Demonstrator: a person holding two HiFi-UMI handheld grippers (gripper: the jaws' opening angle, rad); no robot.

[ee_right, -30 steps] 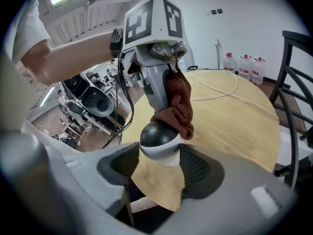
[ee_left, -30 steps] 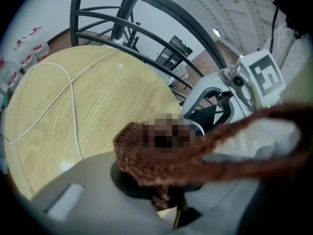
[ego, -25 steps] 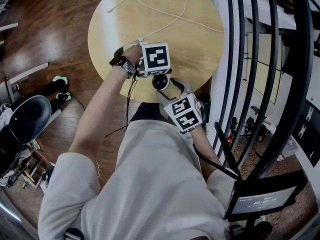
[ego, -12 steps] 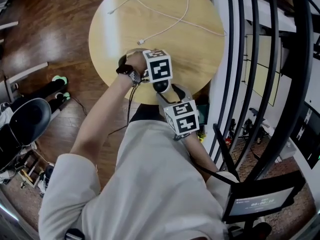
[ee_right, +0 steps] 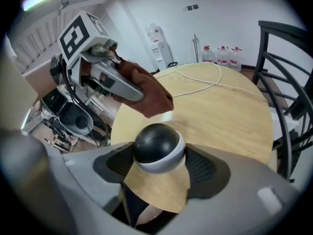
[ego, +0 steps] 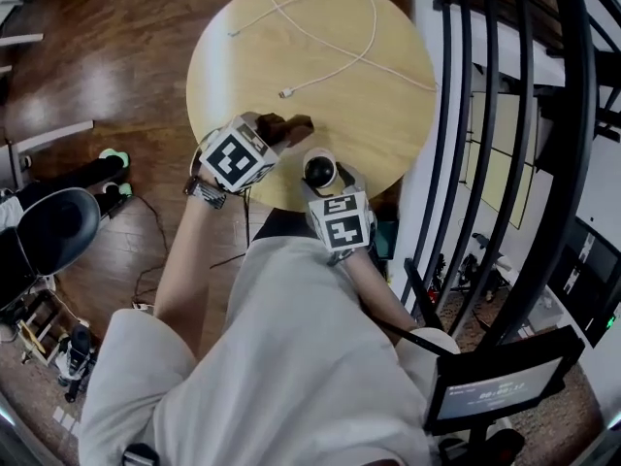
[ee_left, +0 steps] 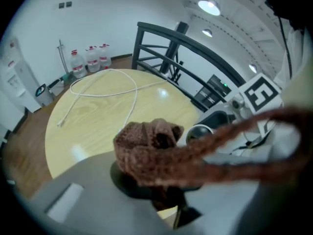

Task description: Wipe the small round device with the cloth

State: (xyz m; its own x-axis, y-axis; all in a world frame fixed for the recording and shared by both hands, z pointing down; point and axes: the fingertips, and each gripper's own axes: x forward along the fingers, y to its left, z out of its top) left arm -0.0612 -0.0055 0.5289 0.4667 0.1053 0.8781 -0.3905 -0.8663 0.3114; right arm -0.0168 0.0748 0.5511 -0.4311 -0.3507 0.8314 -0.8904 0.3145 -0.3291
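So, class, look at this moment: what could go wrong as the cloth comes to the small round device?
1. The device is right at the table's near edge, and the right claw's jaws have just been opening around it, so a push from the cloth might roll it off.
2. A loose tail of cloth trails from the left claw, which is shut on it; that tail could snag on the right claw.
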